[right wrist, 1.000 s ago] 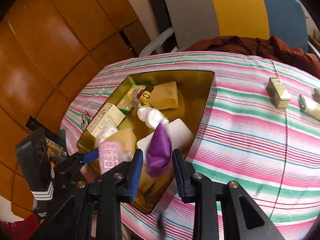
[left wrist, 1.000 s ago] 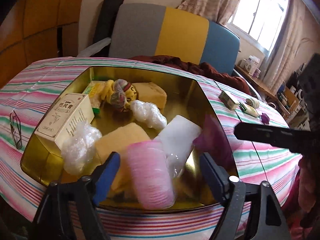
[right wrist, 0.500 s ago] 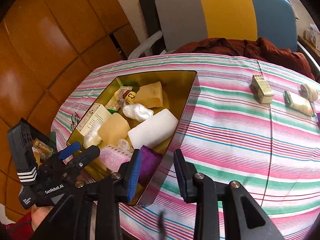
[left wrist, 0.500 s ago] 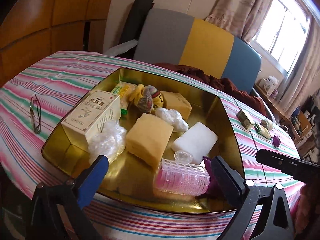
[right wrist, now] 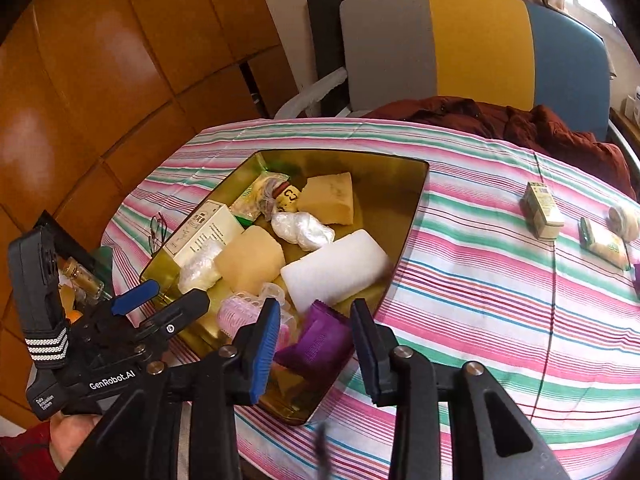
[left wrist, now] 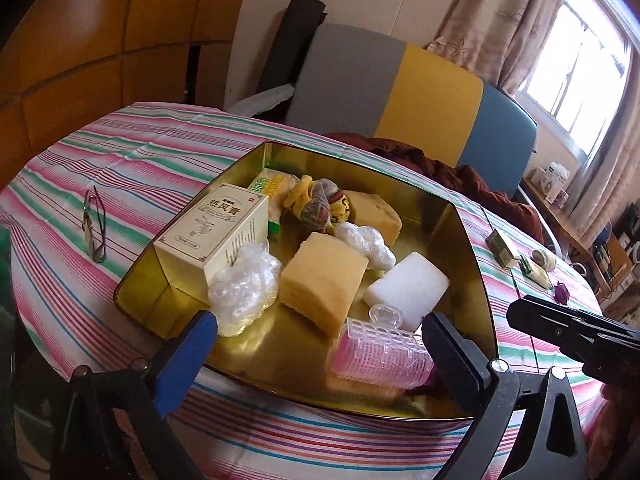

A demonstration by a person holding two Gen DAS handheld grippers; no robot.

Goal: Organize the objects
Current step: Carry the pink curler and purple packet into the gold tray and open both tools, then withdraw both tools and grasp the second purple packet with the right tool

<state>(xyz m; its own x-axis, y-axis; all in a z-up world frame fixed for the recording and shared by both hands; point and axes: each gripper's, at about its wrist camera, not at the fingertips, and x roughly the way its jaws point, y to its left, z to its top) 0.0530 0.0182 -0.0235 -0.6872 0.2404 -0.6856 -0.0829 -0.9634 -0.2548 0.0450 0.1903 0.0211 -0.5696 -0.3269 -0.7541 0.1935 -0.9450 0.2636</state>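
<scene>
So right now both grippers are hanging over the near edge of the gold tin point(right wrist: 404, 216) and neither has anything in it. The right gripper point(right wrist: 314, 346) has its jaws spread apart with the purple comb-looking thing point(right wrist: 316, 340) lying loose in the tin's near corner, showing between the blades but touching neither as far as I can tell. The left gripper point(left wrist: 320, 346) is wide open too, with the pink hair roller point(left wrist: 382, 354) lying on its side in the tin in the lower middle of the left wrist frame, long axis running left-right across the picture, close to the right-hand blade. My guess is the next move goes for the stuff still out on the striped tablecloth point(right wrist: 500, 300): a small green-and-cream box point(right wrist: 542, 210), a flat packet point(right wrist: 606, 246) and a pale round thing point(right wrist: 626, 222), all at the right edge of the right wrist frame. They're well apart from the tin and far off to the right of the blades, so the right hand is the nearer one. The box's long axis runs roughly top to bottom in that frame. Hard to make out: the round thing is cut off by the edge, the packet's print is unreadable, and the comb is mostly hidden in the left view.
</scene>
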